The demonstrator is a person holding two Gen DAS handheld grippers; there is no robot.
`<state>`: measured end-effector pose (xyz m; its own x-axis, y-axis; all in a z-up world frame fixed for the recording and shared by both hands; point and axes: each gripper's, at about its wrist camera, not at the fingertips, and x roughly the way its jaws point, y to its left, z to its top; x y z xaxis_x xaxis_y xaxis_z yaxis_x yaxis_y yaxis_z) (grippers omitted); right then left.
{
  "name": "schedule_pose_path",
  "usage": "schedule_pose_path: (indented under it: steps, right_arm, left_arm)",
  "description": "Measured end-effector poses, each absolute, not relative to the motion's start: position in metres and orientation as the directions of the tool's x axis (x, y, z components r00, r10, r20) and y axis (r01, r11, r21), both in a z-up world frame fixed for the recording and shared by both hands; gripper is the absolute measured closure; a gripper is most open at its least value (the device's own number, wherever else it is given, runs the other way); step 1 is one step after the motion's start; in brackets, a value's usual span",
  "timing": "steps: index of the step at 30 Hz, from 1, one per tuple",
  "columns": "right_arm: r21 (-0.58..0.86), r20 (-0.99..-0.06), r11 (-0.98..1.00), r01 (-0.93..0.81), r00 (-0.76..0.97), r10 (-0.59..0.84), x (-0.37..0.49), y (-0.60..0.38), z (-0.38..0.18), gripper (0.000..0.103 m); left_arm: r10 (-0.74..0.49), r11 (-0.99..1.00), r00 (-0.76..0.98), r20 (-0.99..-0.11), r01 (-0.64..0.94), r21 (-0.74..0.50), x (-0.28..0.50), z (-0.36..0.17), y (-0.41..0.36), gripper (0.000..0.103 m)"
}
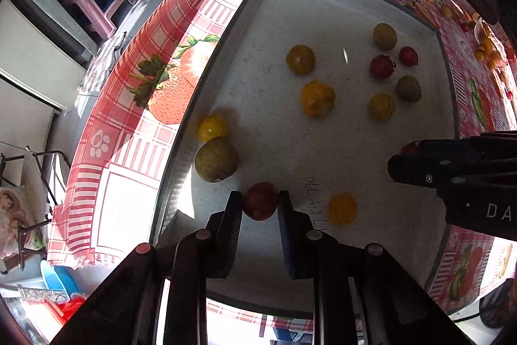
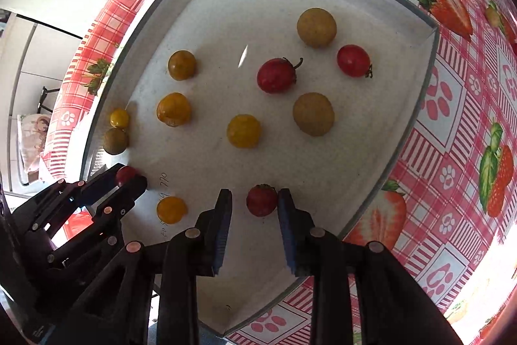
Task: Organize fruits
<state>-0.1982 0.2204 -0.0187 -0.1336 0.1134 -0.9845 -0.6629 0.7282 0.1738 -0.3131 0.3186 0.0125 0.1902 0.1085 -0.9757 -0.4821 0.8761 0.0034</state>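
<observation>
The surface point(image 2: 452, 105) is covered by a glossy checked cloth printed with strawberries and paw marks. On it a shallow white tray point(image 2: 323, 183) with low straight walls is set, its near corner cut off behind the tool arms. Smooth round fruits are scattered across the tray floor: dull green-brown ones, yellow ones and red ones with stems. The left tool point(image 1: 260, 202) is seen clamped on a red fruit point(image 1: 260, 201), both ribbed pads touching it. A second red fruit point(image 2: 261, 200) lies between the right tool point(image 2: 255, 202) pads; the right pad touches it, while contact on the left pad cannot be made out.
</observation>
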Motion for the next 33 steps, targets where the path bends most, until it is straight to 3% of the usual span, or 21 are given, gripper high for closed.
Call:
schedule_pose_path:
  steps: [1, 3, 4, 9, 10, 12, 14, 17, 24, 33]
  right_arm:
    - [0.175, -0.984, 0.728, -0.662, -0.130, 0.119, -0.199, 0.220, -0.015, 0.057]
    - [0.185, -0.983, 0.730, -0.658, -0.125, 0.136, -0.200, 0.217, -0.004, 0.049]
    - [0.190, -0.982, 0.730, -0.656, -0.122, 0.145, -0.201, 0.218, 0.005, 0.042]
    - [0.175, -0.983, 0.720, -0.672, -0.080, 0.164, -0.208, 0.216, 0.038, 0.022]
    - [0.164, -0.985, 0.720, -0.675, -0.071, 0.158, -0.208, 0.215, 0.043, 0.022]
    - [0.138, -0.989, 0.719, -0.681, -0.052, 0.141, -0.210, 0.212, 0.052, 0.021]
    - [0.110, -0.991, 0.714, -0.691, -0.025, 0.129, -0.204, 0.205, 0.064, 0.017]
    - [0.085, -0.993, 0.706, -0.703, 0.000, 0.119, -0.206, 0.198, 0.079, 0.000]
    - [0.017, -0.994, 0.670, -0.742, 0.062, 0.093, -0.219, 0.197, 0.114, 0.000]
    - [0.051, -0.991, 0.679, -0.732, 0.049, 0.127, -0.223, 0.187, 0.145, 0.000]
  left_arm:
    - [0.110, 0.875, 0.186, -0.976, -0.484, 0.006, -0.312, 0.013, 0.318, 0.070]
    - [0.128, 0.870, 0.197, -0.972, -0.492, 0.015, -0.311, 0.019, 0.318, 0.016]
    - [0.150, 0.867, 0.211, -0.966, -0.497, 0.026, -0.313, 0.025, 0.317, 0.011]
    - [0.126, 0.879, 0.235, -0.964, -0.477, -0.001, -0.312, 0.040, 0.309, 0.011]
    - [0.135, 0.883, 0.229, -0.964, -0.469, 0.012, -0.312, 0.042, 0.308, 0.011]
    - [0.146, 0.888, 0.219, -0.965, -0.458, 0.031, -0.312, 0.048, 0.305, 0.000]
    - [0.141, 0.893, 0.233, -0.962, -0.449, 0.022, -0.312, 0.058, 0.304, 0.000]
    - [0.174, 0.891, 0.251, -0.952, -0.451, 0.044, -0.314, 0.076, 0.302, 0.000]
    - [0.233, 0.896, 0.208, -0.950, -0.426, 0.127, -0.322, 0.105, 0.298, 0.000]
    - [0.144, 0.928, 0.201, -0.969, -0.367, 0.062, -0.328, 0.130, 0.281, 0.000]
